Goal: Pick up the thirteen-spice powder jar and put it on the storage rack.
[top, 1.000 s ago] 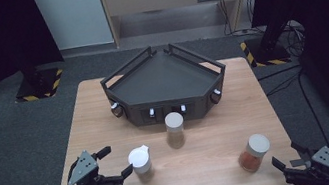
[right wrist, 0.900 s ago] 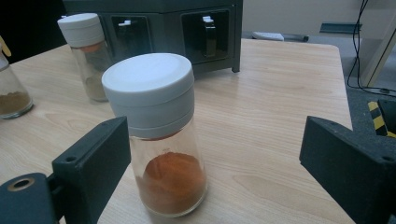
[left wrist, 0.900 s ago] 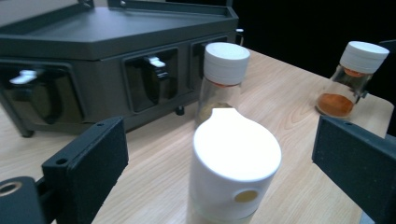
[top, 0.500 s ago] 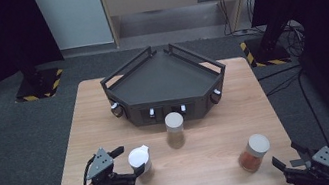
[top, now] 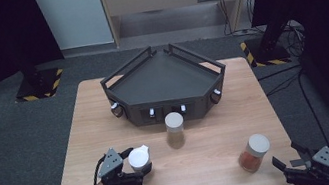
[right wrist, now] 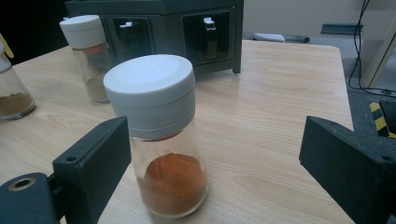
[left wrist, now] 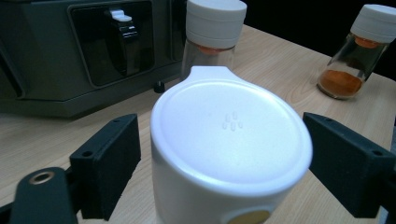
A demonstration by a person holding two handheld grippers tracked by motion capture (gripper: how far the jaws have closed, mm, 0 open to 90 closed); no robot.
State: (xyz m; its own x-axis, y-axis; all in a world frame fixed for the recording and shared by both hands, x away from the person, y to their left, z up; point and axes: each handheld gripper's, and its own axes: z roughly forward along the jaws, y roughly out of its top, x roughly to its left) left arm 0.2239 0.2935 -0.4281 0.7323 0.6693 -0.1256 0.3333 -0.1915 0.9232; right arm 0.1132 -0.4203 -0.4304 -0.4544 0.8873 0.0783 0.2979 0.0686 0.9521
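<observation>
- White-lidded jar (top: 139, 158) at the near-left of the wooden table (top: 215, 165) now sat between the left gripper's (top: 135, 171) jaws; a second earlier that gripper was left of it and clear.
- Left gripper had come right and down onto the jar, and its jaws had just been closing around the lid.
- In the left gripper view a sliver of table showed between the left pad and the lid (left wrist: 231, 135), and a gap at the right pad too, so no grip yet: jaws part closed, nothing held.
- My read: pick-up of this jar was the step in hand, at the closing stage; a little more closure needed before any lift.
- Left hand pose: forearm in from the near edge, gripper roughly level, pointing right and slightly far.
- Right gripper (top: 293, 164) was parked at the near-right corner, unchanged, jaws wide and empty.
- Jar of orange powder (right wrist: 156, 135) stood just ahead of it, untouched.
- Third jar (top: 175, 130) stood mid-table, just in front of the dark tray unit (top: 165, 79).
</observation>
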